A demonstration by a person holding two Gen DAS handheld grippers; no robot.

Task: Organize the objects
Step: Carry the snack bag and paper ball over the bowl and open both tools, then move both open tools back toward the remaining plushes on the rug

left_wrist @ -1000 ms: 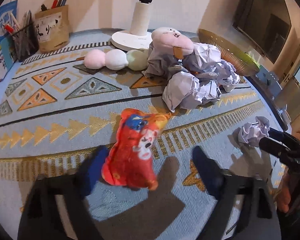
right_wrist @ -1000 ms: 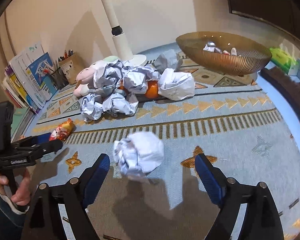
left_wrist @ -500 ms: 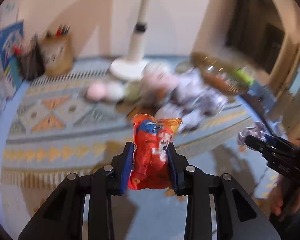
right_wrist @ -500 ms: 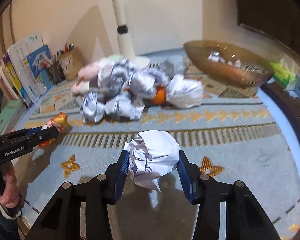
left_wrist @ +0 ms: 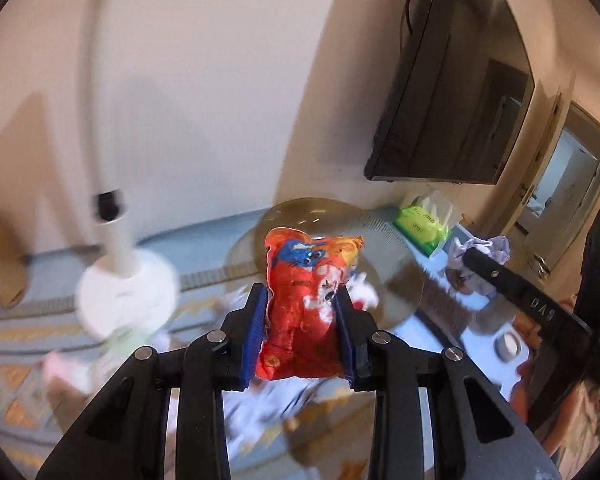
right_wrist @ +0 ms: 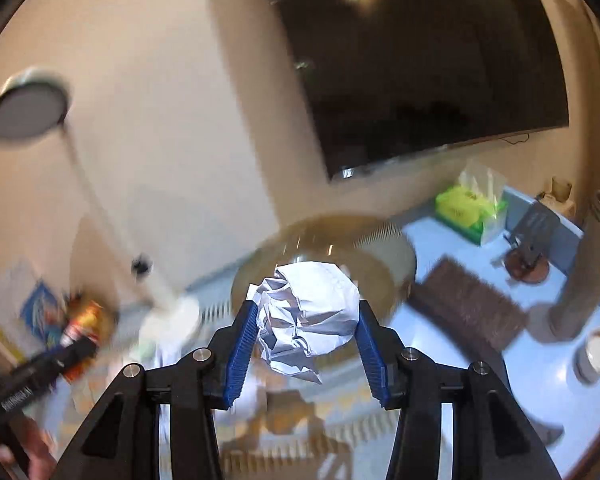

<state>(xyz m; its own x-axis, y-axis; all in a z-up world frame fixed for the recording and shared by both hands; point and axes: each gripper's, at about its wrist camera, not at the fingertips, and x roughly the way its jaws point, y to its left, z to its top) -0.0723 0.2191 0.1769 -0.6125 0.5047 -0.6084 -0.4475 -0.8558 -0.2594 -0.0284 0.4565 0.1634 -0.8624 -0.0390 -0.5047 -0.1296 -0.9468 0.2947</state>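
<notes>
One crinkled red-orange snack packet (left_wrist: 306, 316), one crumpled white paper ball (right_wrist: 310, 318).

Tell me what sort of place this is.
Probably a living room or bedroom at home: a wall-mounted television, a white floor lamp on a patterned rug, and a tissue pack on a blue surface.

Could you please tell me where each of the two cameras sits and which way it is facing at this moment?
Left wrist: sits behind the left gripper, looking along its fingers, which clamp a red snack packet, toward the bowl and wall; the right gripper shows at right.
Right wrist: sits behind the right gripper, which clamps a crumpled paper ball, facing the bowl and dark screen; the left gripper shows at lower left.
Shared: bowl, screen, green tissue pack, lamp base.
</notes>
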